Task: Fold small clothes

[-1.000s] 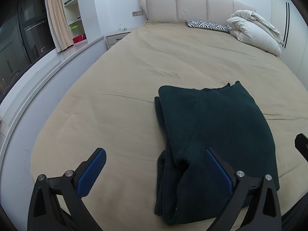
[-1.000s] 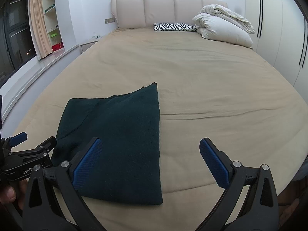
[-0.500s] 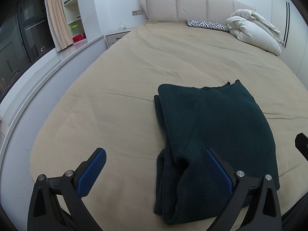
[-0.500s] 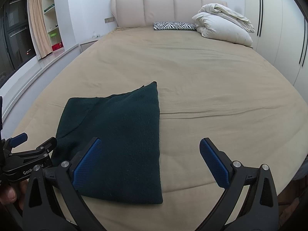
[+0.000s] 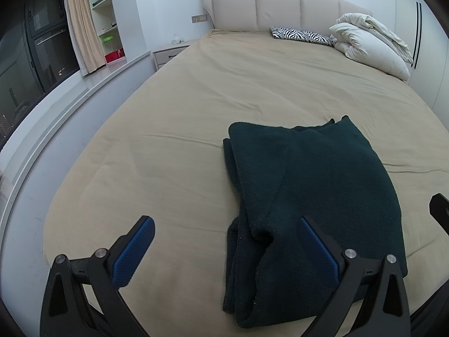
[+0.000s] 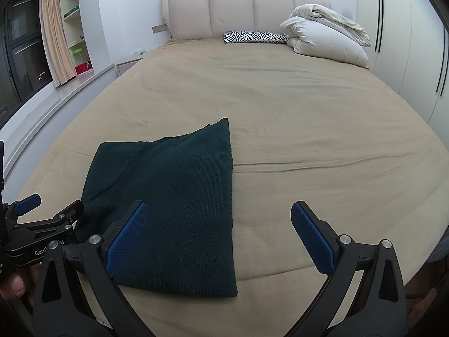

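Note:
A dark green knitted garment (image 5: 314, 193) lies folded into a rough rectangle near the front edge of the bed; it also shows in the right wrist view (image 6: 171, 196). My left gripper (image 5: 224, 241) is open and empty, hovering over the garment's near left edge, where the fabric bunches in layers. My right gripper (image 6: 219, 233) is open and empty above the garment's near right corner. The left gripper's side also shows at the left of the right wrist view (image 6: 42, 221).
The tan bedsheet (image 6: 308, 118) covers a wide bed. A zebra-print pillow (image 6: 252, 37) and a white bundled duvet (image 6: 325, 36) lie at the headboard. A white window ledge (image 5: 70, 95) runs along the left; wardrobe doors (image 6: 407, 42) stand on the right.

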A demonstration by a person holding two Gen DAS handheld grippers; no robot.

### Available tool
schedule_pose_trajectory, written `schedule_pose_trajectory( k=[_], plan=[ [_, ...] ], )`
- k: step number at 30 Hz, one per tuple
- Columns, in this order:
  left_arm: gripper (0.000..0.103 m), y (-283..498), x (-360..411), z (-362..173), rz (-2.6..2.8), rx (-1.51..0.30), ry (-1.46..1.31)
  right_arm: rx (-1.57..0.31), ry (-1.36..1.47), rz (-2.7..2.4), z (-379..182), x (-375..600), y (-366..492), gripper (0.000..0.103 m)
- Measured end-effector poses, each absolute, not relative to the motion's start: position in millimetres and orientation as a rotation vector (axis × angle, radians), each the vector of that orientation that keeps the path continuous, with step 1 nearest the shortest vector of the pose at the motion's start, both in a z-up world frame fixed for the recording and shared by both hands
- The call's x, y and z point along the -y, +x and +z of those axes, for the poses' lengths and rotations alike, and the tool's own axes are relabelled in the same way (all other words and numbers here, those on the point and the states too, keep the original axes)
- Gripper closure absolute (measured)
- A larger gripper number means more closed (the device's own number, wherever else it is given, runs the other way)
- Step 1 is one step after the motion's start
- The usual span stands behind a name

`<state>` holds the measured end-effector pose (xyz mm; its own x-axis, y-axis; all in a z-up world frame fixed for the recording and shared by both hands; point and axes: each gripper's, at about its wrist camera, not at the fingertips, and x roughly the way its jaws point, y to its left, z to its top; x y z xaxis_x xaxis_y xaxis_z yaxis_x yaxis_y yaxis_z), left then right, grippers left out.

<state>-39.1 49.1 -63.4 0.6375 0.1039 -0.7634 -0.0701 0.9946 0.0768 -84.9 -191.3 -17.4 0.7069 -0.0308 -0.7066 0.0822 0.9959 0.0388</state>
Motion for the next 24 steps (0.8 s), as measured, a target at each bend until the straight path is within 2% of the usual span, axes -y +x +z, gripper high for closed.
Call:
schedule_pose_trajectory(
  k=[24],
  plan=[
    [0.0, -35.4, -55.0, -68.6, 0.078, -0.884, 0.032, -0.798, 0.078, -0.062, -21.3, 194.8, -85.8, 0.0]
  ],
)
